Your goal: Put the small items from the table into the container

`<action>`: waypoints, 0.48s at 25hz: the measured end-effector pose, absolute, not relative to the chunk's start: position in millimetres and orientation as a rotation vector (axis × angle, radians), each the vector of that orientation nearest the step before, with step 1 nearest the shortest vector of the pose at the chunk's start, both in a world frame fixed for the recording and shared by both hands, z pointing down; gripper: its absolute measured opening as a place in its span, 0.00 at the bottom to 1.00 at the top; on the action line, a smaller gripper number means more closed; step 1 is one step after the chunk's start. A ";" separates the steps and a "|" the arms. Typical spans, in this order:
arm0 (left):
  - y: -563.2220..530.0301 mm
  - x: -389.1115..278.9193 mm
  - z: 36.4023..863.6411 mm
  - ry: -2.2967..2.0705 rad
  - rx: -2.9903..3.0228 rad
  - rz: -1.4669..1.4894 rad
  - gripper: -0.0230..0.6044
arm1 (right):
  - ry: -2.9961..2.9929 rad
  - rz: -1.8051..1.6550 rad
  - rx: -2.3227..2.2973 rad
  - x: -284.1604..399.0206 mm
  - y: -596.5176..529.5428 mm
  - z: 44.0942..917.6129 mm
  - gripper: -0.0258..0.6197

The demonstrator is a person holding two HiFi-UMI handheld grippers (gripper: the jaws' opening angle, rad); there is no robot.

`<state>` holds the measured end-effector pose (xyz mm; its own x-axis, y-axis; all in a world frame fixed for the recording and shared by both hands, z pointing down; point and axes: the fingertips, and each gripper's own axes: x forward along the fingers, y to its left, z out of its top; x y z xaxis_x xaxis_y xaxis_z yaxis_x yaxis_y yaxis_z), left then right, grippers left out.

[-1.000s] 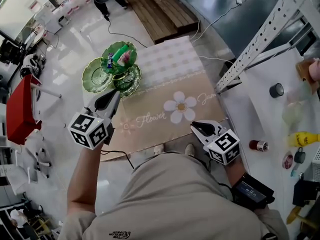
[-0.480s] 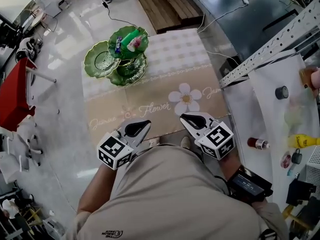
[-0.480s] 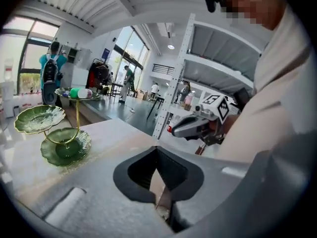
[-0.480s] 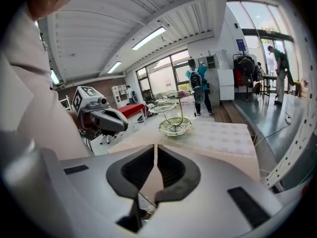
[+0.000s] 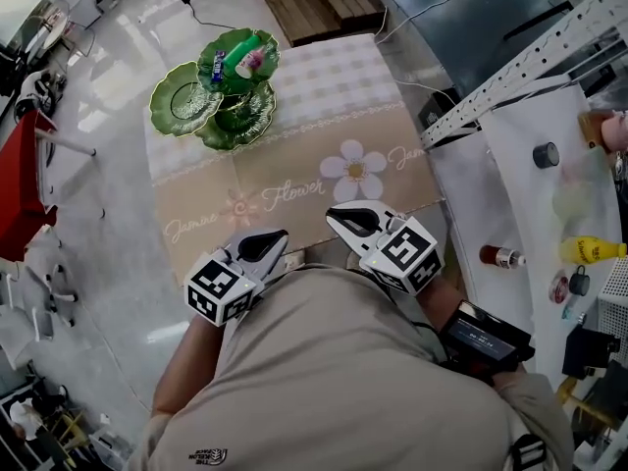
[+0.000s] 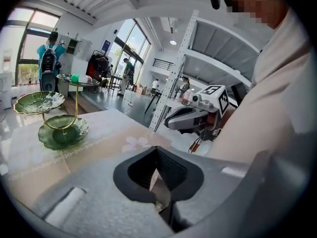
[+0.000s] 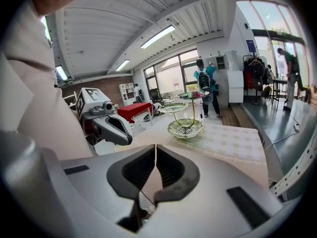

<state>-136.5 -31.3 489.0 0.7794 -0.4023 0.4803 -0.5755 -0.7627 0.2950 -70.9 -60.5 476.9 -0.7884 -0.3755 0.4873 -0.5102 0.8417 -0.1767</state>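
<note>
Two hand-held grippers are shown at the near edge of the bench [image 5: 294,116], close to the person's body. The left gripper [image 5: 267,245] has its jaws pressed fully together with nothing between them. The right gripper [image 5: 345,220] likewise shows its jaws closed to a thin slit and empty.

The small items [image 5: 240,59] (a green piece, a blue one and a pink one, as far as we can tell) lie in the top dish of the tiered green stand [image 5: 182,98]. The stand is at the far left corner of the bench, well apart from both grippers. The flowered cloth [image 5: 353,180] between the stand and the grippers carries no loose item that we can see.

We therefore judge the placing step to be done, or nearly so. A white surface [image 5: 510,165] at the right holds a yellow bottle [image 5: 592,250] and a few other small things, and we cannot tell whether they belong to the task.

If any do, the next move calls for opening one gripper's jaws, closing them on an item and carrying it to the far left. The dishes sit on a thin stem, so the release should be gentle and from above.
</note>
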 end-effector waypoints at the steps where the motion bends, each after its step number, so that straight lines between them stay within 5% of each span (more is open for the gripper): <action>1: -30.2 -137.2 489.6 -0.735 2.542 0.556 0.05 | -2.580 0.414 0.651 -72.3 -59.2 477.0 0.08; 12: -19.6 -132.1 497.1 -0.697 2.533 0.586 0.05 | -2.585 0.398 0.626 -75.9 -46.0 480.5 0.07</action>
